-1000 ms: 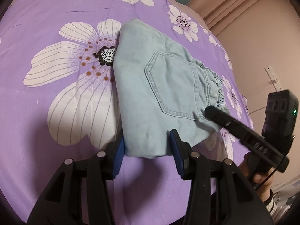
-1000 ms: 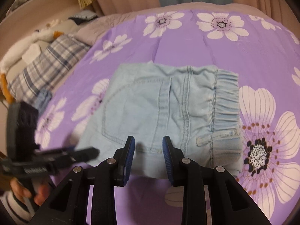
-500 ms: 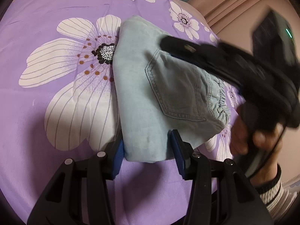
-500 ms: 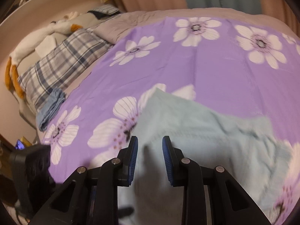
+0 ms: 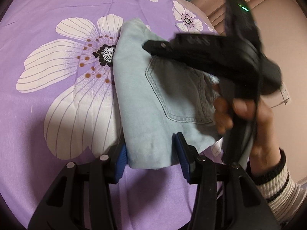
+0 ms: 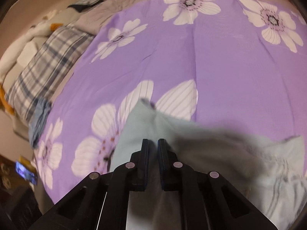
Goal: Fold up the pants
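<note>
Folded pants (image 5: 153, 103) on the purple floral bedspread (image 5: 57, 9), long axis near-to-far, waistband at right. Left gripper (image 5: 151, 153) spread wide, straddling the near fold edge. Right gripper (image 6: 153, 146) hangs over the pants, fingers nearly together, nothing visibly between them. Plaid pillow (image 6: 44, 65) far left.

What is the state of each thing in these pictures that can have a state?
Light blue denim pants: folded into a compact stack, flat on the purple floral bedsheet.
Left gripper: open, fingers either side of the near pants edge.
Right gripper: nearly shut, above the pants; grip unclear.
</note>
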Demonstrator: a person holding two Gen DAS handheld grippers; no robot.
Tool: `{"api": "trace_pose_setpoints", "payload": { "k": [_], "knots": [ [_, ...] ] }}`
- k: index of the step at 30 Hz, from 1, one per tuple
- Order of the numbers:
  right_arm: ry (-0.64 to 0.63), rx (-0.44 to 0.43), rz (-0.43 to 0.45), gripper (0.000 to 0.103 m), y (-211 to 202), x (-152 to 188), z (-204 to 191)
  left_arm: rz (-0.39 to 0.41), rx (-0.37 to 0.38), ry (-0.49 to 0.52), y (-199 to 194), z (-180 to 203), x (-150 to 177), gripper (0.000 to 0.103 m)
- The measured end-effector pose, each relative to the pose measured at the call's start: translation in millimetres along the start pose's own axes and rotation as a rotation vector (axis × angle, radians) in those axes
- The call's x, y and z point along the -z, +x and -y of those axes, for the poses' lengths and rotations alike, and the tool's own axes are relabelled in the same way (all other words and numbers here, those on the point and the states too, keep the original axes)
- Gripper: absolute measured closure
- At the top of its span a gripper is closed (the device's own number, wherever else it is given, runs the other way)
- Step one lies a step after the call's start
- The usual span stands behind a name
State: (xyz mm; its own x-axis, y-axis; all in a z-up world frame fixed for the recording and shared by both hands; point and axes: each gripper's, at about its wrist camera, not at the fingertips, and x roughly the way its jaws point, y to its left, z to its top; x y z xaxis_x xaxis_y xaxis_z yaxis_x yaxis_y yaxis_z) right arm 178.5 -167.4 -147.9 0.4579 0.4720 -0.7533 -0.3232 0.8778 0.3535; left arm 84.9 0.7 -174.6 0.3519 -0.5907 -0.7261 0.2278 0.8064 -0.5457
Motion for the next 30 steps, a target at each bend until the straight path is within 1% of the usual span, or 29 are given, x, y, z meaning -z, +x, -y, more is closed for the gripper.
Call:
{"api": "trace_pose_setpoints", "payload": {
  "k": [2, 3, 4, 5, 6, 7, 8, 9, 12, 15, 17, 22, 25, 26, 27, 28, 30],
  "knots": [
    [-0.026, -0.004, 0.019, 0.093, -12, 11, -3, 0.003, -0.007, 0.002, 1, 2, 0, 0.055],
    [-0.037, -0.013, 0.029, 0.093, -23, 22, -6, 0.005, -0.010, 0.002, 1, 3, 0, 0.055],
    [-0.038, -0.031, 0.025, 0.093, -28, 24, -7, 0.007, -0.013, 0.002, 1, 3, 1, 0.055],
    [-0.040, -0.053, 0.020, 0.093, -33, 29, -8, 0.009, -0.015, 0.002, 2, 6, 2, 0.055],
    [-0.057, -0.079, 0.010, 0.093, -40, 41, -12, 0.013, -0.019, 0.003, 2, 7, 2, 0.055],
    [-0.070, -0.083, 0.002, 0.092, -41, 45, -15, 0.018, -0.024, 0.003, 2, 8, 4, 0.054],
    [-0.089, -0.079, -0.015, 0.092, -44, 55, -18, 0.023, -0.032, 0.007, 1, 10, 5, 0.054],
    [-0.094, -0.076, -0.027, 0.092, -41, 54, -18, 0.029, -0.047, 0.012, 0, 13, 6, 0.054],
    [-0.097, -0.081, -0.050, 0.092, -44, 73, -17, 0.031, -0.069, 0.016, -4, 16, 10, 0.054],
    [-0.070, -0.112, -0.056, 0.089, -46, 73, -14, 0.034, -0.068, 0.014, -10, 15, 13, 0.054],
    [-0.059, -0.118, -0.057, 0.088, -48, 70, -14, 0.039, -0.069, 0.007, -16, 13, 15, 0.054],
    [-0.060, -0.203, -0.016, 0.088, -50, 67, -29, 0.054, -0.083, 0.018, -30, 15, 21, 0.056],
    [-0.086, -0.195, -0.052, 0.087, -39, 72, -44, 0.057, -0.109, 0.033, -35, 16, 26, 0.057],
    [-0.106, -0.181, -0.058, 0.085, -38, 75, -47, 0.057, -0.116, 0.034, -36, 16, 28, 0.057],
    [-0.128, -0.161, -0.062, 0.084, -37, 77, -50, 0.055, -0.125, 0.034, -37, 14, 30, 0.057],
    [-0.135, -0.148, -0.066, 0.083, -38, 78, -51, 0.053, -0.128, 0.031, -38, 13, 32, 0.057],
    [-0.120, -0.151, -0.088, 0.081, -40, 78, -48, 0.052, -0.126, 0.022, -40, 9, 34, 0.057]
  ]
}}
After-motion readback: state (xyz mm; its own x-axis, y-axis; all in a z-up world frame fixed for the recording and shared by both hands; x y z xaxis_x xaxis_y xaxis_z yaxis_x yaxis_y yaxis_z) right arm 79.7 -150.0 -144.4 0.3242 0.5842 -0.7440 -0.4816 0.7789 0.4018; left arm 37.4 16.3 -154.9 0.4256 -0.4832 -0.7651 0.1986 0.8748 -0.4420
